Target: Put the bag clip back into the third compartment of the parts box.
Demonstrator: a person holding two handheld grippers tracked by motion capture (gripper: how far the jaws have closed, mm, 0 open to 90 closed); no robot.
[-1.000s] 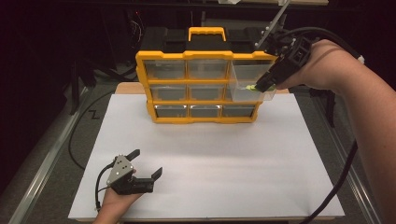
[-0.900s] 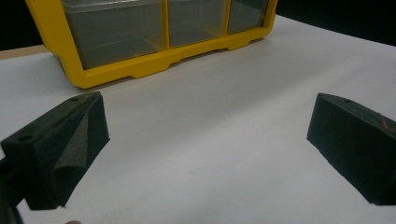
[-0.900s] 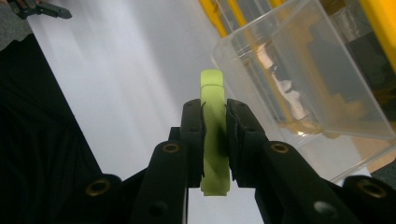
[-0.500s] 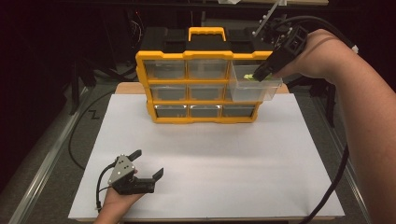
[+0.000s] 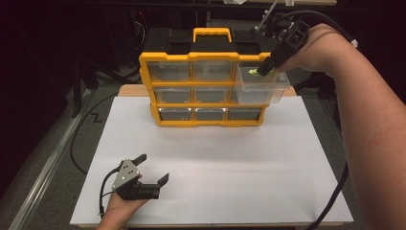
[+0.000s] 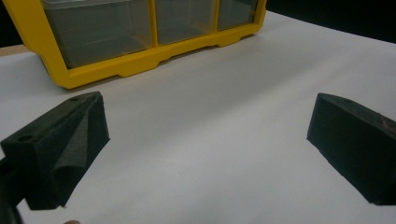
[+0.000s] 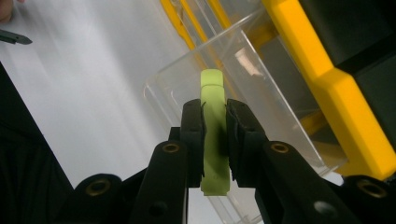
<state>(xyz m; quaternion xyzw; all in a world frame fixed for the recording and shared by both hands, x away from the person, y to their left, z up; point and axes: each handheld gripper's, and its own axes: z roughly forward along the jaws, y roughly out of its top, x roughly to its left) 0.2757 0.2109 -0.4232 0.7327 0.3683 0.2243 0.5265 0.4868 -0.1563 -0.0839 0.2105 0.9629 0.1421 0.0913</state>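
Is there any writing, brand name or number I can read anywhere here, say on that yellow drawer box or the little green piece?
None can be read: the yellow drawer cabinet, its pulled-out clear drawer, the green piece held in the right gripper and the white board show no legible text.

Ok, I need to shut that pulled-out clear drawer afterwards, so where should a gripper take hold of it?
Probably the front wall of the clear drawer, from above. The drawer sticks out of the yellow organizer at top right, its top open, so fingers could straddle that thin upright wall. First the right gripper must clear away; it is above the drawer, clamping a green piece.
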